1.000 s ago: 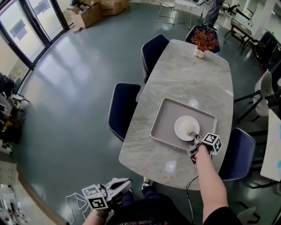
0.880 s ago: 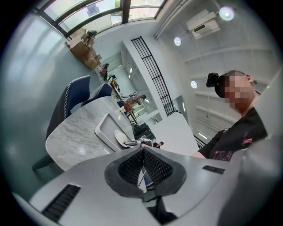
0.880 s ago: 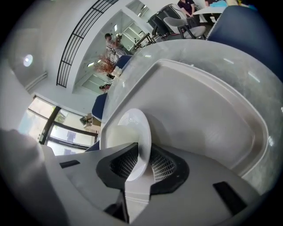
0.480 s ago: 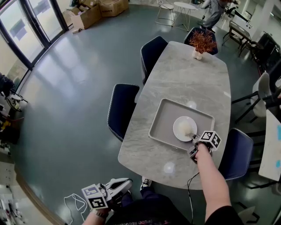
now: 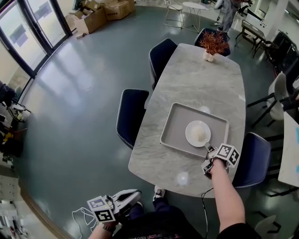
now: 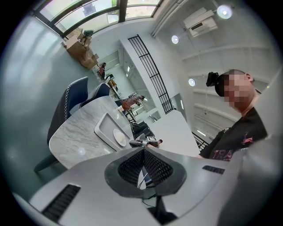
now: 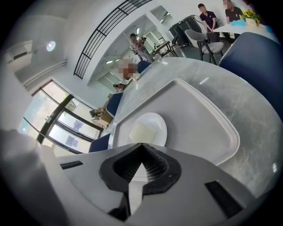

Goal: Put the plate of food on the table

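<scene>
**Dining table, tray and plate: items near to far**

1. Left gripper [image 5: 133, 195]: held low beside the person's lap, off the table's near end. Jaws pressed together with nothing between them.
2. Right gripper [image 5: 206, 146]: at arm's length over the tray's near right corner. Jaws closed on the plate's near rim, which passes under their tips in the right gripper view.
3. Plate [image 5: 198, 133]: white, round, carrying a pale lump of food [image 5: 200, 135]. It sits inside the tray, right of its centre.
4. Tray [image 5: 173, 126]: grey, rectangular, with rounded corners. It lies flat on the near half of the table.
5. Table [image 5: 201, 79]: long grey marble top.
6. Navy chairs: two along the table's left side [image 5: 130, 114] [image 5: 163, 53] and one at its right [image 5: 252, 158].
7. Potted plant [image 5: 212, 43]: reddish foliage in a small white pot, upright at the table's far end.
8. Cardboard boxes [image 5: 103, 11]: on the floor by the windows, well apart from the table.
</scene>
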`<state>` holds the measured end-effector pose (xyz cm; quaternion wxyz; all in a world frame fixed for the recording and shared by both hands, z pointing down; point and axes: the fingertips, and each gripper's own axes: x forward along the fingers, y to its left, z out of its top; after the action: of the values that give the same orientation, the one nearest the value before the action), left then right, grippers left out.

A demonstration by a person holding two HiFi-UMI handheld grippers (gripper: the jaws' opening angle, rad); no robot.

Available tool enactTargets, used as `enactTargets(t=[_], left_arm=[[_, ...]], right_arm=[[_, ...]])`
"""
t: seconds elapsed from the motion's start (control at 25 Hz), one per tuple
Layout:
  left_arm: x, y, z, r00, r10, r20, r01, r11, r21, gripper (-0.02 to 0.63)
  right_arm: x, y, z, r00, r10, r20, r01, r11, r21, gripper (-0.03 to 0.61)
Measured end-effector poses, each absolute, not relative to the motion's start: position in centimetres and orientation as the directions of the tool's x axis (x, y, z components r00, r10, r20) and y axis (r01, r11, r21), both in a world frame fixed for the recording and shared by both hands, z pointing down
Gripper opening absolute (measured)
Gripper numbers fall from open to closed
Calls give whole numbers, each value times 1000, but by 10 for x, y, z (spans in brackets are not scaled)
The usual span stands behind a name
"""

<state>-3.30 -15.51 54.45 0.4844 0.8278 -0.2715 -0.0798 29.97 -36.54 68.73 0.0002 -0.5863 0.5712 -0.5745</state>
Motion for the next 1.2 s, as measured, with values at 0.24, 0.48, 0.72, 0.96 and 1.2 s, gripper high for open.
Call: enactTargets(t=[0.24, 0.48, 0.72, 0.96, 1.2], left_arm=[[-48, -152, 540, 879, -457, 136, -351, -425, 834, 5], [-39, -134, 525, 936, -334, 114, -283, -520, 806, 6], [-60, -107, 517, 967, -231, 102, -220, -567, 794, 5], [-81, -70, 519, 988, -126, 93, -150, -593, 791, 6], [-101, -29, 517, 996, -14, 86, -75, -624, 778, 5]], right_arm=[[239, -325, 655, -405, -713, 572, -606, -259, -752, 9], [194, -249, 609, -485, -785, 386, -468, -139, -873, 9], [135, -163, 575, -505, -800, 323, -465, -63, -883, 9], [67, -78, 564, -523, -804, 284, -473, -4, -881, 9], [4, -6, 550, -523, -828, 201, -452, 70, -889, 9]])
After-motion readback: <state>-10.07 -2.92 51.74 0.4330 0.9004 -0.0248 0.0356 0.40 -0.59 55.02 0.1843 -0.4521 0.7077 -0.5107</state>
